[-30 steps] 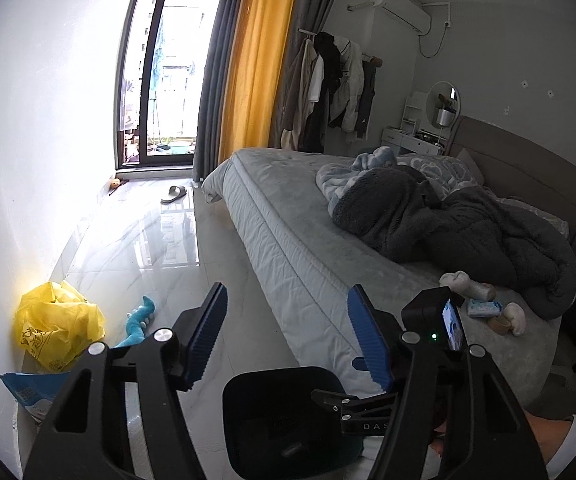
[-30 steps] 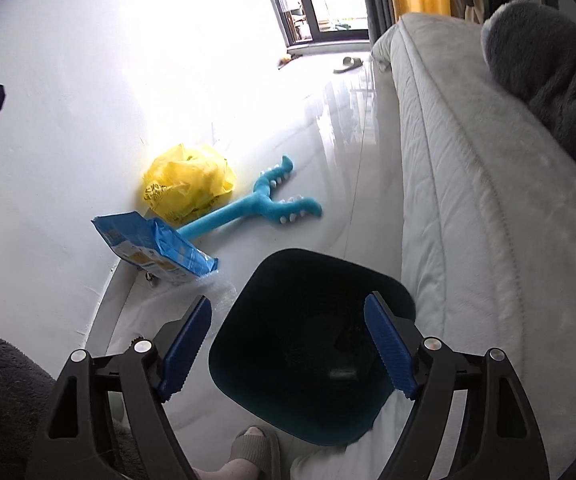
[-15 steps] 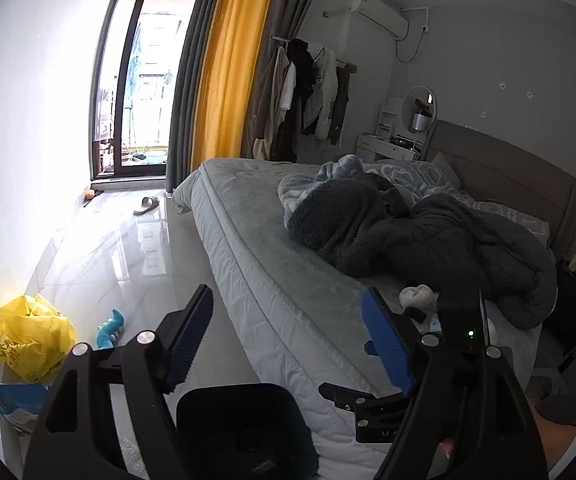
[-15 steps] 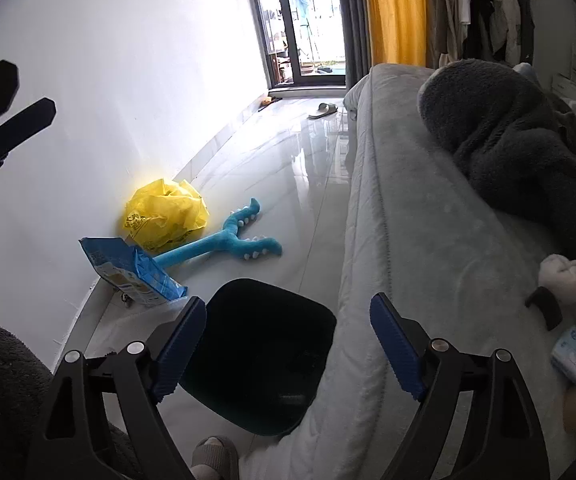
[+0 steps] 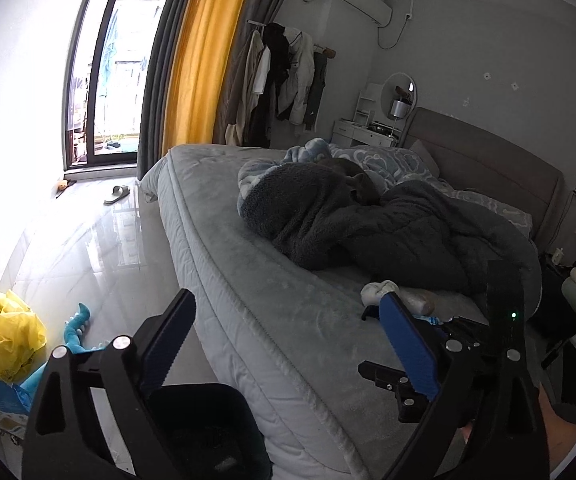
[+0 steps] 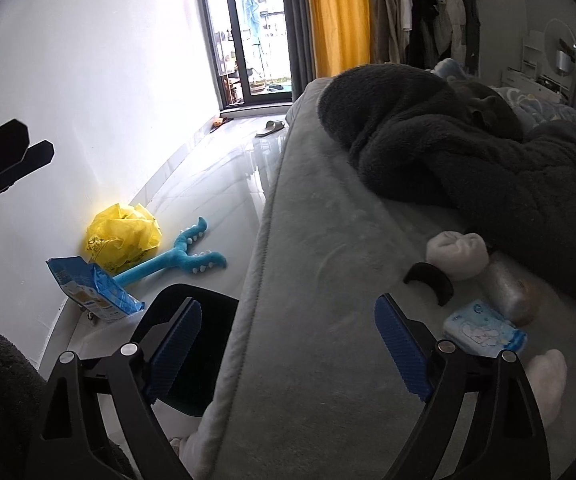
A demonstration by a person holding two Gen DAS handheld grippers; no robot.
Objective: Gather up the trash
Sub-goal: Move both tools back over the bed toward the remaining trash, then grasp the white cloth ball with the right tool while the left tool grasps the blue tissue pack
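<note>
- The big grey bed [image 6: 308,320] fills most of my view.
- A black bin [image 6: 192,344] stands on the floor right beside the bed.
- My left claw [image 5: 288,344] and right claw [image 6: 288,344] have just been opening — both wide, nothing between them.
- The trash lies on the bed, near the dark blanket [image 6: 488,160]: a white wad [image 6: 458,254], a blue packet [image 6: 484,330].

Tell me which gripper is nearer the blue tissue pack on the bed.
Right. The right gripper hangs just beside the blue tissue pack, jaws open; the left gripper sits back over the black bin.
</note>
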